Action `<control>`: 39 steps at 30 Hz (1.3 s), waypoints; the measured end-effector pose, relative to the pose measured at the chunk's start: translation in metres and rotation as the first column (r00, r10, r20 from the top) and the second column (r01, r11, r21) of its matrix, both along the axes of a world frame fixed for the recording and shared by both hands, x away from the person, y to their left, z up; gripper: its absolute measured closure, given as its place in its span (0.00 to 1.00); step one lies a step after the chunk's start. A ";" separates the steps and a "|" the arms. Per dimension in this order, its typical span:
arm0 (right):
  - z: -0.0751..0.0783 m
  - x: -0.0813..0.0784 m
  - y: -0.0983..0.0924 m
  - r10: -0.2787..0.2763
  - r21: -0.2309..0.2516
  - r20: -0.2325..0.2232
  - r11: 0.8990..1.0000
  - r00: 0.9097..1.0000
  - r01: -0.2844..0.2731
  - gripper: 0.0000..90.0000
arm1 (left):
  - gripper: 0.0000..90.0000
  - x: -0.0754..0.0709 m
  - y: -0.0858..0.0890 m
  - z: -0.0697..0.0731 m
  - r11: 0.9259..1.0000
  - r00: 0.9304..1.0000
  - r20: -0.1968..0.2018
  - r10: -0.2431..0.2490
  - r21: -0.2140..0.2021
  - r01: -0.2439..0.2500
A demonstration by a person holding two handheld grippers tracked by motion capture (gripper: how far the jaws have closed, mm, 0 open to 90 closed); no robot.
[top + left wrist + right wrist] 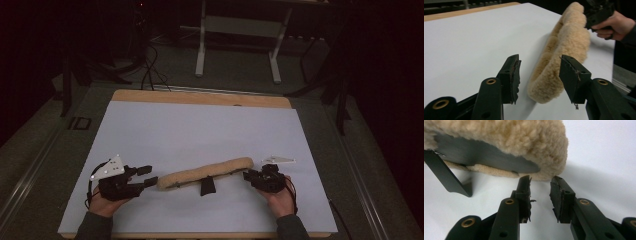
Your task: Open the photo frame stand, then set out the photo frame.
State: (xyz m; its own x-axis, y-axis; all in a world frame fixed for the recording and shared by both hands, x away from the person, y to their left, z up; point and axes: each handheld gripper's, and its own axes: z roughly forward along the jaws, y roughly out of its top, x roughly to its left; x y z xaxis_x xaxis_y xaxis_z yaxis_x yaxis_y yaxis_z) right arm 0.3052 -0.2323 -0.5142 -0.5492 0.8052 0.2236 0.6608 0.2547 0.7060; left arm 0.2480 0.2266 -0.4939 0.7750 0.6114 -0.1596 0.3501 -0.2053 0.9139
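A long tan fleece pad [205,173] lies across the near part of the white sheet, on a dark metal plate [481,155] with a black bracket [208,187] underneath. My left gripper [148,175] is at the pad's left end. In the left gripper view, the fleece pad [564,47] has its tip between the open jaws of the left gripper [539,60], with gaps on both sides. My right gripper [248,175] is at the pad's right end. Here the right gripper [540,180] is open with nothing in it, just short of the fleece pad [524,137].
A white sheet [200,130] covers a wooden table whose far edge [200,97] shows. Beyond the table, a metal stand [240,30] and cables [150,70] are on the dark floor. The person's right hand [616,25] shows in the left gripper view.
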 end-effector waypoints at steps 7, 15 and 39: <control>0.001 -0.002 0.001 0.004 -0.007 0.004 1.000 1.000 -0.004 0.79 | 0.62 0.002 0.000 -0.001 0.999 0.999 -0.001 0.037 0.007 -0.037; 0.007 -0.004 0.002 0.037 0.055 0.004 0.998 0.999 -0.038 0.82 | 0.64 0.004 -0.005 -0.003 0.998 0.998 -0.015 0.056 0.034 -0.055; 0.009 -0.009 0.014 0.022 0.045 0.042 0.999 0.999 -0.024 1.00 | 0.80 0.008 -0.015 -0.006 0.995 0.996 -0.060 0.072 0.070 -0.067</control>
